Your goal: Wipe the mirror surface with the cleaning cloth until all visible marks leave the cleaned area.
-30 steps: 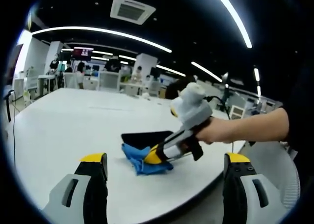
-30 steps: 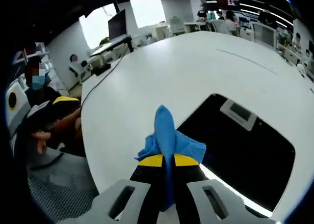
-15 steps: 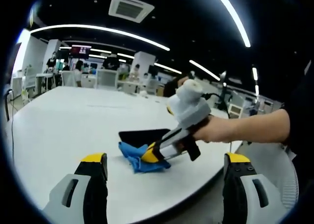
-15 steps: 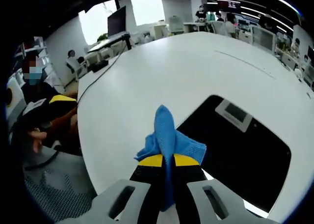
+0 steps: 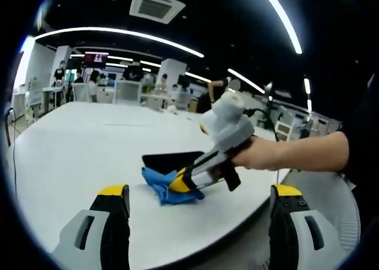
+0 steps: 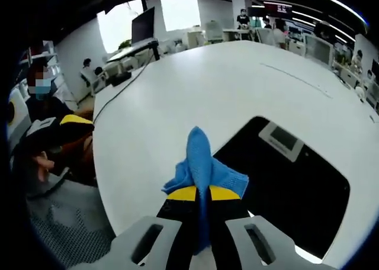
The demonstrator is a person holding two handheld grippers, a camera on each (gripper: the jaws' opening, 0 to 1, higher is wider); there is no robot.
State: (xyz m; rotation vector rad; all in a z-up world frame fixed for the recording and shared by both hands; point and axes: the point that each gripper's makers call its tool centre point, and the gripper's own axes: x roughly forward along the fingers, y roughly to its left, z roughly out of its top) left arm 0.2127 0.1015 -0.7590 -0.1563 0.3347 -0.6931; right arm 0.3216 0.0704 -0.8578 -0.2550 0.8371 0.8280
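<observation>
Right gripper view: cloth (image 6: 204,163) beside mirror (image 6: 296,193) edge

Long ceiling light strips (image 5: 278,18) glow against a dark ceiling, and the white counter (image 5: 77,145) reads bright and evenly lit. Windows (image 6: 177,10) blow out to white. The mirror (image 6: 296,187) reflects dark, with a ceiling vent showing. Fisheye bending curves the counter's edges; distant desks are soft.

Bright blue cleaning cloth (image 6: 204,163) with a fine woven texture. Dark, near-black mirror (image 6: 296,187) reflecting a pale grey ceiling panel. Plain white worktop (image 6: 195,86). Yellow-tipped black jaws on pale grey bodies for right gripper (image 6: 202,193) and left gripper (image 5: 198,190).
</observation>
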